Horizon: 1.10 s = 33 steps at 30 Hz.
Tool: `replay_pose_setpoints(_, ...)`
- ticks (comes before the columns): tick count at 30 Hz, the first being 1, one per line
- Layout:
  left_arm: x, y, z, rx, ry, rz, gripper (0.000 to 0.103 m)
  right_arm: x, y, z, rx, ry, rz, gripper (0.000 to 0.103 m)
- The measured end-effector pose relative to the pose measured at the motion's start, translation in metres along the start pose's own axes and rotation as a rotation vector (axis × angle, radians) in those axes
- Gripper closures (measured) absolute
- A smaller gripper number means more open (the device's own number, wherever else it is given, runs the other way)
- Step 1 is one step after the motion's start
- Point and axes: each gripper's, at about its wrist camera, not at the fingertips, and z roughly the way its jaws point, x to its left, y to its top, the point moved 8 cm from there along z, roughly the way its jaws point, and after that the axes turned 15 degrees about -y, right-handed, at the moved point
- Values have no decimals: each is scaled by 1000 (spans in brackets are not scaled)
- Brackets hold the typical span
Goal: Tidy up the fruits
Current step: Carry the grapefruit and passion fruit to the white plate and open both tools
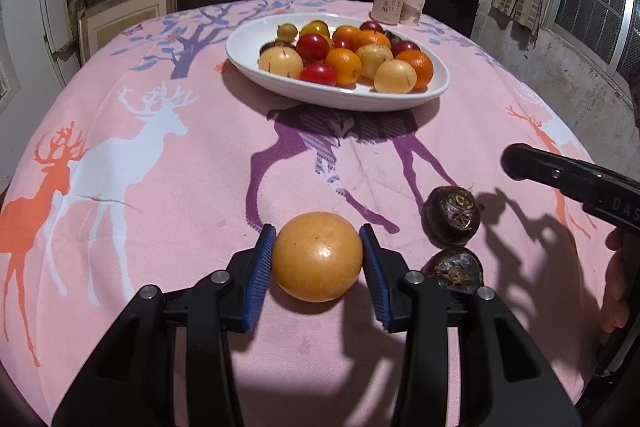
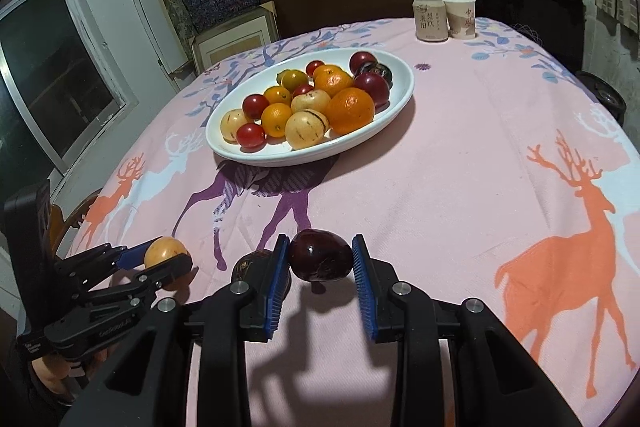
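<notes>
An orange-yellow fruit sits on the pink deer-print surface between the left gripper fingers, which close against both its sides. The right gripper fingers clamp a dark brown fruit, seemingly lifted above its shadow. A second dark fruit is half hidden behind the right gripper's left finger. Farther back, a white oval dish holds the mixed fruits, several partly covered by others.

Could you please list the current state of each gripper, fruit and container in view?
left gripper: shut on yellow fruit.
right gripper: shut on dark fruit, lifted.
second dark fruit: resting on tablecloth.
white dish: filled with fruits.
</notes>
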Motion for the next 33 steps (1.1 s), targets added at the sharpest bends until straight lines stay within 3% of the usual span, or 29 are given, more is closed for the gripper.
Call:
replay_pose_setpoints(9, -18, 9, -29, -76, 30, 65, 61, -18, 5, -29, -59, -14, -14, 71)
replay_pose_setpoints(16, -31, 22, -39, -87, 24, 97, 61, -19, 5, -19, -28, 0, -20, 71)
replay_pose_setpoints(20, -29, 45, -28, -68, 32, 108, 61, -11, 37, -17, -56, 10, -41, 71)
replay_pose_setpoints(24, -22, 93, -7, -76, 67, 141, 61, 0, 89, -3, -66, 21, -31, 71)
replay_pose_setpoints(29, -8, 141, 34, -45, 72, 104, 61, 17, 149, 38, -27, 35, 15, 71)
replay_pose_setpoints(33, 2, 161, 64, -11, 82, 78, 58, 29, 165, 75, 38, 75, 29, 66)
